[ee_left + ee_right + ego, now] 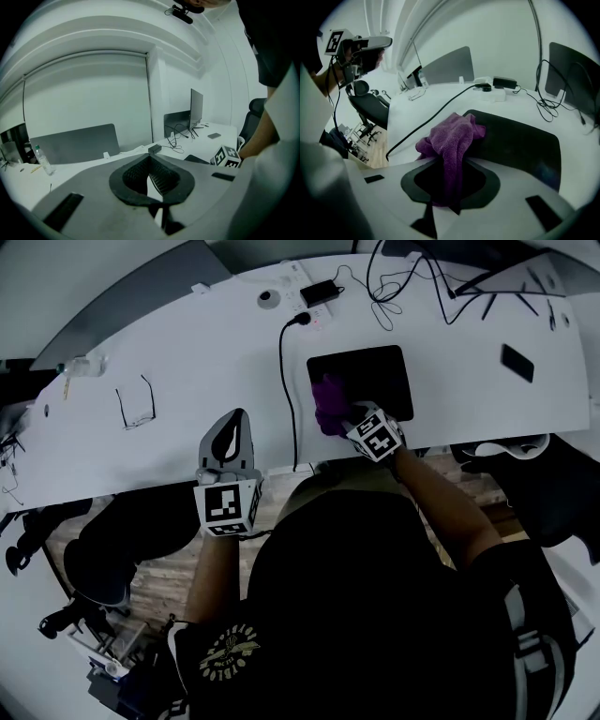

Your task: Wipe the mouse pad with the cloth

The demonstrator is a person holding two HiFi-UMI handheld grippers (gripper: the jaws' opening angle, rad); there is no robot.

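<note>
A black mouse pad (375,376) lies on the white desk (187,362), right of centre. A purple cloth (330,405) rests on the pad's near left corner, pinched in my right gripper (352,418), which is shut on it. In the right gripper view the cloth (452,140) bunches ahead of the jaws and lies partly on the pad (515,140). My left gripper (228,442) hangs over the desk's front edge, left of the pad, jaws shut with nothing between them. In the left gripper view its jaws (151,180) meet with nothing between.
A black cable (285,381) runs down the desk just left of the pad from a power strip (314,310). Glasses (136,401) lie at left, a phone (517,362) at right, monitor stand and cables (450,282) behind. A chair (525,460) stands at right.
</note>
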